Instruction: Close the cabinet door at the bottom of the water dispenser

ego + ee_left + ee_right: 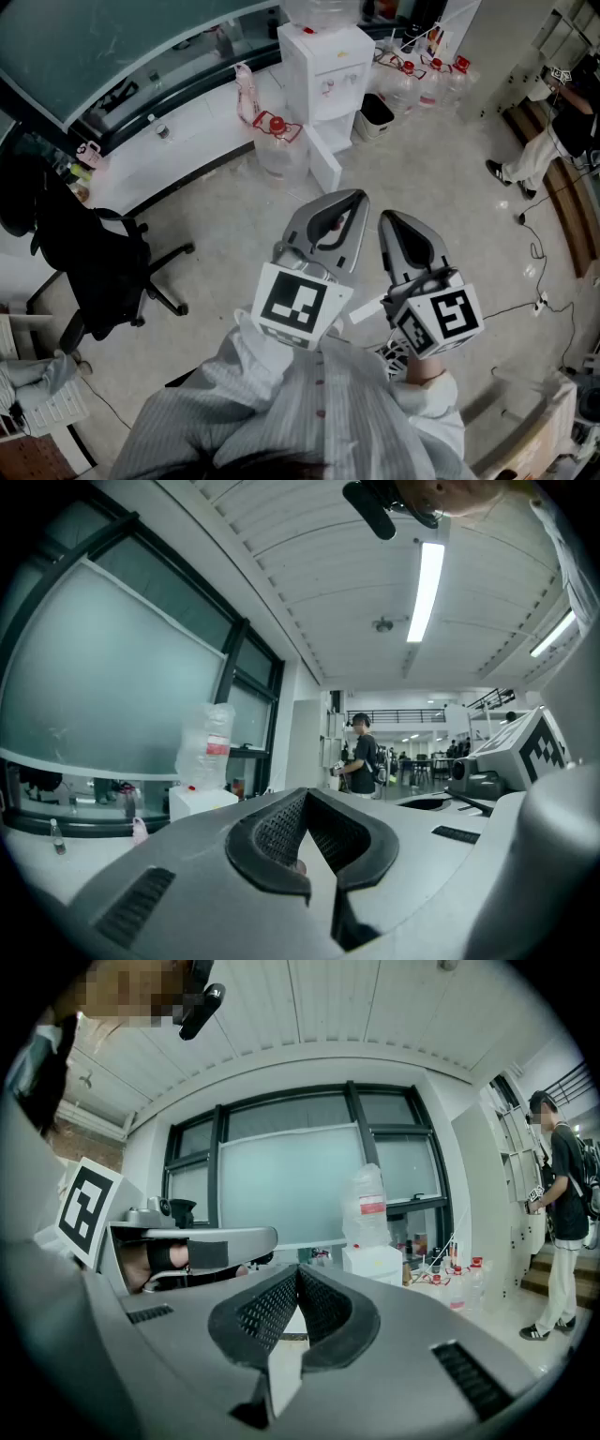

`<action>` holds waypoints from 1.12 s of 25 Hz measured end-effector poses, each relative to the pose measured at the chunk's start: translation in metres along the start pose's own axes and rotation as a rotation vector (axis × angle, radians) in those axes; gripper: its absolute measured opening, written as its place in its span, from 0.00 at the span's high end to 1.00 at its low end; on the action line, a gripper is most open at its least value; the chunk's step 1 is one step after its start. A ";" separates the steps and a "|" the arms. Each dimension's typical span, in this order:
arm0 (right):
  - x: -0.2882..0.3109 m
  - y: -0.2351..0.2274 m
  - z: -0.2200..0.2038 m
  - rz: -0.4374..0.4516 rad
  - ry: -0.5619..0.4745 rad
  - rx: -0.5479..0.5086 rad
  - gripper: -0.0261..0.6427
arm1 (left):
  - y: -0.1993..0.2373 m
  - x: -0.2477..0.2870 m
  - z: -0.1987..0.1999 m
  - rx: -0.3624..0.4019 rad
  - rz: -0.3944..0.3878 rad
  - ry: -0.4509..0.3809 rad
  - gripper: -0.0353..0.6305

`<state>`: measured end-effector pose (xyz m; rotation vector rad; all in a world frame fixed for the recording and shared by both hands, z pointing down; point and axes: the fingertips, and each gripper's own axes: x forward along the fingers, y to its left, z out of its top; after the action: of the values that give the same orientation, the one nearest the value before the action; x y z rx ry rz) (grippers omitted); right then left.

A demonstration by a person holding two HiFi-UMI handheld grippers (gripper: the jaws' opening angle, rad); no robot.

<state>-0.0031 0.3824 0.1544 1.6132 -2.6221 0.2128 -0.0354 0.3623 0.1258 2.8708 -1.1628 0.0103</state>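
Two sets of tongs are held close together in front of the person's chest, level and pointing toward twelve o'clock in the head view. The left tongs have their dark ribbed pads drawn together at the tips, narrow, with nothing between them. The right tongs are likewise closed tip to tip and empty.

Well apart from both, at twelve o'clock across open floor, stands the water dispenser. It is a white boxy unit against a long white surface, with a clear bottle seated on its top and small reddish taps on its front. At its base the cabinet door is a plain white panel. It stands swung out from the lower compartment, angled toward the person and not shut.

Just beside the door at nine o'clock sits a large clear water jug with a red cap. At three o'clock of the dispenser is a dark bin. A black office chair stands at nine o'clock of the tongs.
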 end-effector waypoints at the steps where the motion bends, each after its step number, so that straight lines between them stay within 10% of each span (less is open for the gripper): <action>1: -0.001 0.000 0.000 0.002 0.000 -0.001 0.94 | -0.002 -0.001 -0.001 0.003 -0.007 0.012 0.93; 28: -0.013 -0.046 -0.017 0.049 -0.004 0.065 0.94 | -0.004 0.029 -0.022 -0.014 0.053 0.050 0.93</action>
<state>0.0432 0.3765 0.1734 1.5706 -2.6871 0.2997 -0.0111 0.3459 0.1482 2.8097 -1.2243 0.0744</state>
